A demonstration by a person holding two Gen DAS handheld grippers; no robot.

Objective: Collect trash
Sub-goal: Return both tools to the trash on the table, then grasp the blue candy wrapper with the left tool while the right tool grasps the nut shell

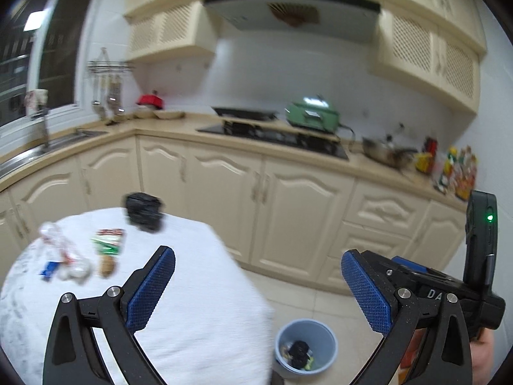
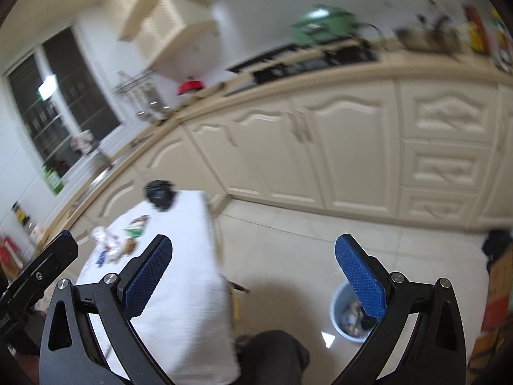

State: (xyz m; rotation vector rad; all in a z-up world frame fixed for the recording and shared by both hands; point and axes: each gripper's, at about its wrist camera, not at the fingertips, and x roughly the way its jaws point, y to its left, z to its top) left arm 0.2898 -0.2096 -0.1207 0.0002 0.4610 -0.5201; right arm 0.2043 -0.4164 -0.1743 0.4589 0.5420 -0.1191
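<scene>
Left wrist view shows the left gripper (image 1: 258,285) spread wide with nothing between its blue textured pads (image 1: 150,288), hanging above the near edge of a small table draped in white cloth (image 1: 198,304). What is left of the trash sits at the table's far left: a crumpled clear plastic wrapper (image 1: 54,240), a green and white snack packet (image 1: 109,242), a small brown scrap (image 1: 107,264), a blue bit (image 1: 49,269) and some whitish wads (image 1: 77,269), with a black lump (image 1: 142,211) blurred at the far edge. On the tiled floor to the right of the table stands a pale blue plastic bin (image 1: 306,348), already holding a few pieces. Right wrist view has the right gripper (image 2: 253,272) equally wide and empty, above the gap between table and bin. These scraps look feather-light, soft and crinkly, likely slippery, so I would pinch each at a bunched fold, not a flat face.
</scene>
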